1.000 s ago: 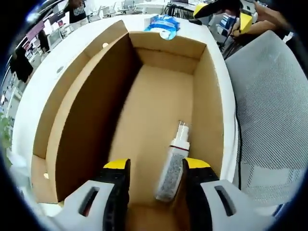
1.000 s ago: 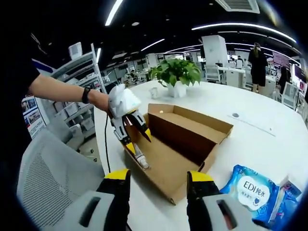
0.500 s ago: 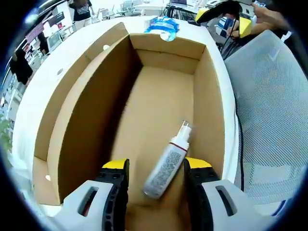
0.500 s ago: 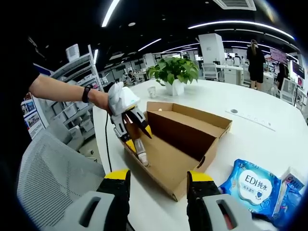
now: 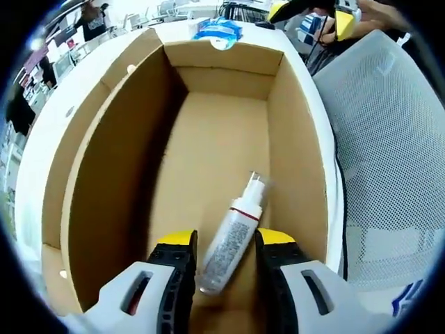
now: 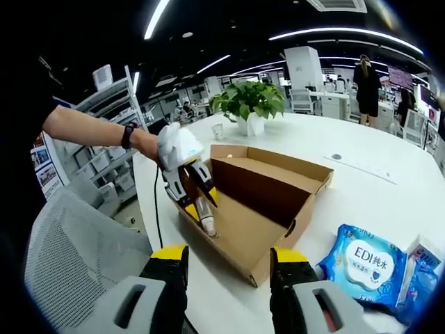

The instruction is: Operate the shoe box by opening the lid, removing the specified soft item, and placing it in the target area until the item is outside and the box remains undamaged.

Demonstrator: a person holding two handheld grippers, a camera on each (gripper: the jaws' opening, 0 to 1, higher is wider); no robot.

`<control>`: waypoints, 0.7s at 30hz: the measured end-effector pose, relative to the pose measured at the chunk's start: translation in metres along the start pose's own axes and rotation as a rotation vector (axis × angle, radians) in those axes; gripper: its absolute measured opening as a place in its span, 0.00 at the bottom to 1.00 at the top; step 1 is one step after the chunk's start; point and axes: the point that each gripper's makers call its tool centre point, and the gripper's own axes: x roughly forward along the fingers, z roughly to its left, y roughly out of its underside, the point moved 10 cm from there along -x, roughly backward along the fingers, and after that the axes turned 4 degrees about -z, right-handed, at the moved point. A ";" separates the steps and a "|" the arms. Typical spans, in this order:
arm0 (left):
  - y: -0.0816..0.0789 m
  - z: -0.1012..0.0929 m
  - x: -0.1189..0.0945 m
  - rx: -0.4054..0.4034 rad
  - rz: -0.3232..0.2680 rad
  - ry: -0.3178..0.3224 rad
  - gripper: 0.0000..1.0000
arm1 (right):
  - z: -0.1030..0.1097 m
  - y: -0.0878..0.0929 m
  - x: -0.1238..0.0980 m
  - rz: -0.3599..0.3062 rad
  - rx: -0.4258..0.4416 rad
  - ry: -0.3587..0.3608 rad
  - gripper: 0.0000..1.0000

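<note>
Reaching down into the open shoe box point(image 5: 208, 139), the left tongs point(image 5: 222, 261) had their yellow-tipped jaws on either side of a slim cylindrical bottle point(image 5: 229, 240), pale and speckled with a red band under its white nozzle; whether the jaws actually pressed on it I could not tell, though the bottle sat between them with its nozzle pointing along the box floor; the box was plain brown corrugated cardboard, rectangular, with smooth matte walls and its lid folded back flat on the far side point(image 6: 278, 163); in the right gripper view the left tongs point(image 6: 198, 202) showed at the box's near end, held by a hand in a white glove point(image 6: 177, 146), the bottle point(image 6: 206, 216) slanting nozzle-down inside the box; the right tongs point(image 6: 226, 261) stood open with nothing between them, above the glossy white table point(image 6: 361, 188); a soft blue packet of wet wipes point(image 6: 365, 261) lay on the table beside the box; a grey mesh chair point(image 6: 62, 257) stood by the table's edge; a leafy potted plant point(image 6: 247, 104) stood beyond the box.
</note>
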 end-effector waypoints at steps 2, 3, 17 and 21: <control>0.000 -0.001 0.001 -0.001 0.000 0.000 0.31 | -0.001 0.001 -0.001 -0.001 0.003 0.002 0.44; 0.000 -0.001 0.001 -0.001 -0.001 -0.001 0.30 | -0.002 0.001 -0.001 -0.001 0.004 0.004 0.44; 0.000 -0.005 0.006 -0.017 -0.003 -0.006 0.20 | -0.002 0.001 0.000 0.003 0.005 -0.003 0.44; 0.001 -0.005 0.006 -0.030 -0.011 -0.008 0.20 | -0.002 0.003 0.000 0.007 0.006 -0.006 0.44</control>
